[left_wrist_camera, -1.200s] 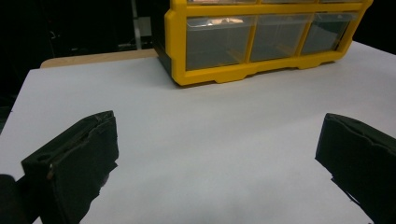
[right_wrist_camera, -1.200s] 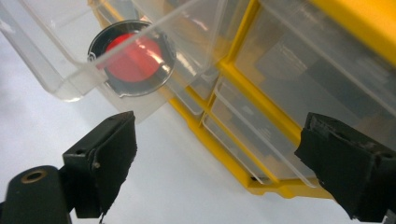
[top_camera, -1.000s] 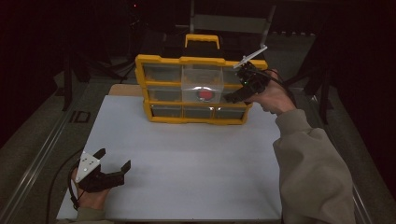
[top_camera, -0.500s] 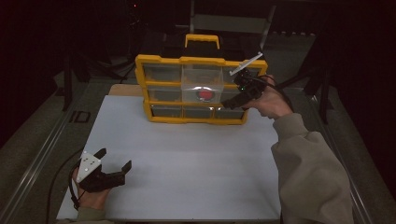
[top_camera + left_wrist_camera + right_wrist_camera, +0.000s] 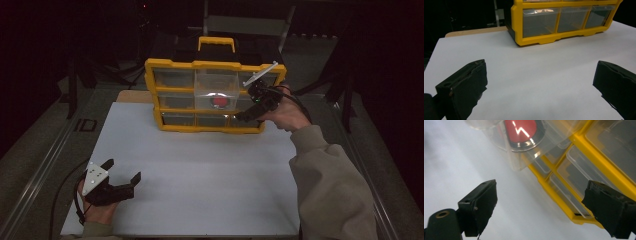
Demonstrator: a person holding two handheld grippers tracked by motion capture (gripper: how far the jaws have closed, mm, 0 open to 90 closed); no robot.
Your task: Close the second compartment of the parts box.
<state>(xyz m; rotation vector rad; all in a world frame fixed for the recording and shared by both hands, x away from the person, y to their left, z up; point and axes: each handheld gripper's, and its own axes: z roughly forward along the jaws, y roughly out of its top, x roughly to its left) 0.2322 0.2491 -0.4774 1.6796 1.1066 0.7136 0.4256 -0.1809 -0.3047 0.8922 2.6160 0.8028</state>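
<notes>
Lowered slightly, right gripper (image 5: 246,116) (fingers spread) nears 1 clear drawer (image 5: 216,91); left gripper (image 5: 122,176) spread.

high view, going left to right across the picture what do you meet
left gripper → yellow drawer organizer → clear pulled-out drawer holding a red thing → right gripper → person's sleeve

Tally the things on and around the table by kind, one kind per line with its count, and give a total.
Yellow drawer organiser: 1
Pulled-out clear drawer: 1
Red object in that drawer: 1
Hand-held grippers: 2, left and right
White table top: 1
Total: 6
</notes>
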